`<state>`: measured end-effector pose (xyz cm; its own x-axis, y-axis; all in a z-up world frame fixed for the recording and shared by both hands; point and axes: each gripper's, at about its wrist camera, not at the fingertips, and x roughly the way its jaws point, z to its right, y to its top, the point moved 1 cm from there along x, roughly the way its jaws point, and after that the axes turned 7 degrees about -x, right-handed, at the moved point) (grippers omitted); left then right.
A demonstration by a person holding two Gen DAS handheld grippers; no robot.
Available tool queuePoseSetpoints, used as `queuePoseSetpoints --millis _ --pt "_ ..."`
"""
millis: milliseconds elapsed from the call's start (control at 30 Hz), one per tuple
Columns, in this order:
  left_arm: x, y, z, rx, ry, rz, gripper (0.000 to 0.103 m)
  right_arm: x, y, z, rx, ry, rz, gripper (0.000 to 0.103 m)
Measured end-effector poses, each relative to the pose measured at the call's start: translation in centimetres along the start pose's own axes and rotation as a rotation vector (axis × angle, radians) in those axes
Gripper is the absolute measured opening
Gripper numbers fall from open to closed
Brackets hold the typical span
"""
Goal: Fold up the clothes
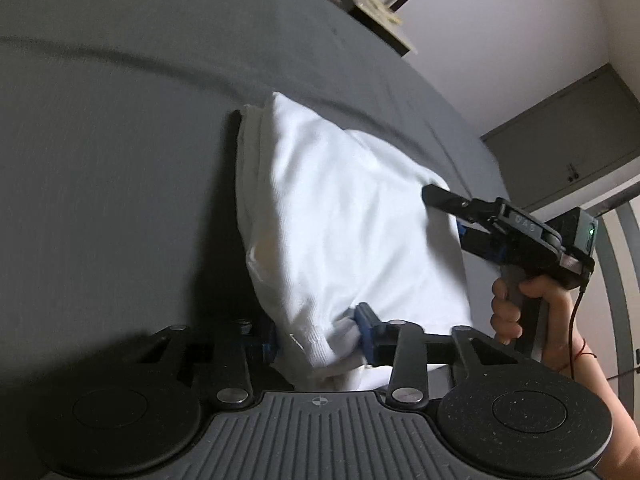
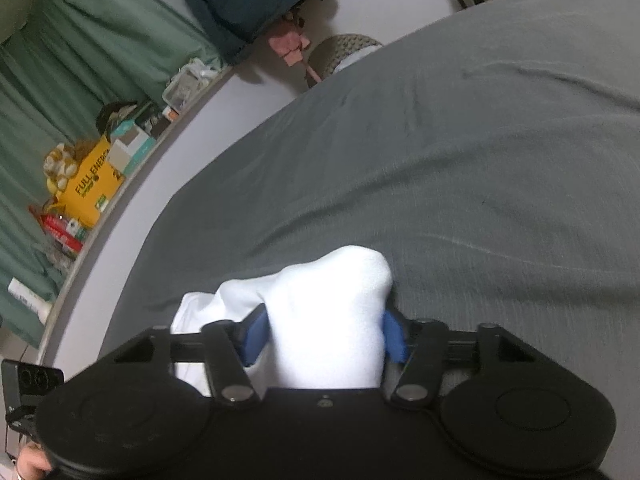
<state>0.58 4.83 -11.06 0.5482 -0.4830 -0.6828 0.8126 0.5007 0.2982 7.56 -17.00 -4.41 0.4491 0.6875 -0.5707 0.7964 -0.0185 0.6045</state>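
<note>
A folded white garment [image 1: 340, 224] hangs lifted over the grey bed [image 1: 120, 160], held at two corners. My left gripper [image 1: 320, 340] is shut on its near lower corner, the blue pads pinching bunched cloth. In the left wrist view my right gripper [image 1: 456, 220] clamps the garment's far right edge, held by a hand [image 1: 520, 312]. From the right wrist view the white garment [image 2: 328, 320] bulges up between the blue pads [image 2: 394, 336] of my right gripper [image 2: 324, 336], which is shut on it.
The grey bed sheet [image 2: 460, 160] fills most of both views. A ledge with boxes and a yellow carton [image 2: 92, 184] runs along green curtains at the left. A small side table [image 1: 384, 4] and a grey cabinet [image 1: 568, 140] stand beyond the bed.
</note>
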Motion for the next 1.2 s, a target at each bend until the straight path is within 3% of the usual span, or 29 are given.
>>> queuePoseSetpoints --millis 100,333,500,567,733,933,1033,1100,1133,1200 --pt "-0.2 0.1 2.0 0.059 -0.005 0.067 0.028 -0.9 -0.1 -0.4 -0.021 -0.004 0.034 0.039" --pt "0.7 0.5 9.5 0.221 -0.062 0.176 0.025 -5.8 2.5 0.8 -0.026 -0.047 0.151 0.036" --pt "6.0 1.8 17.5 0.310 -0.108 0.215 0.025 -11.0 7.3 4.0 -0.113 -0.169 0.190 0.036" --pt "7.2 2.7 19.1 0.292 -0.134 0.215 0.025 -12.5 9.6 5.6 -0.158 -0.241 0.184 0.036" --pt "14.8 4.0 23.9 0.227 -0.166 0.214 0.025 -14.0 14.2 10.8 -0.171 -0.371 0.139 0.037" --pt "20.7 3.7 24.5 0.204 -0.086 0.197 0.025 -11.4 14.7 17.9 -0.097 -0.419 0.105 0.038" --pt "21.5 3.1 23.6 0.202 -0.052 0.198 0.025 -10.5 13.4 20.1 -0.030 -0.451 0.117 0.050" --pt "21.5 2.7 22.8 0.201 -0.042 0.198 0.035 -10.7 12.7 20.7 -0.002 -0.468 0.127 0.063" --pt "21.3 2.4 22.4 0.202 -0.039 0.198 0.045 -11.0 12.3 20.6 -0.003 -0.478 0.138 0.063" --pt "20.8 2.6 21.8 0.214 -0.037 0.199 0.049 -12.1 11.8 19.8 -0.034 -0.495 0.190 0.063"
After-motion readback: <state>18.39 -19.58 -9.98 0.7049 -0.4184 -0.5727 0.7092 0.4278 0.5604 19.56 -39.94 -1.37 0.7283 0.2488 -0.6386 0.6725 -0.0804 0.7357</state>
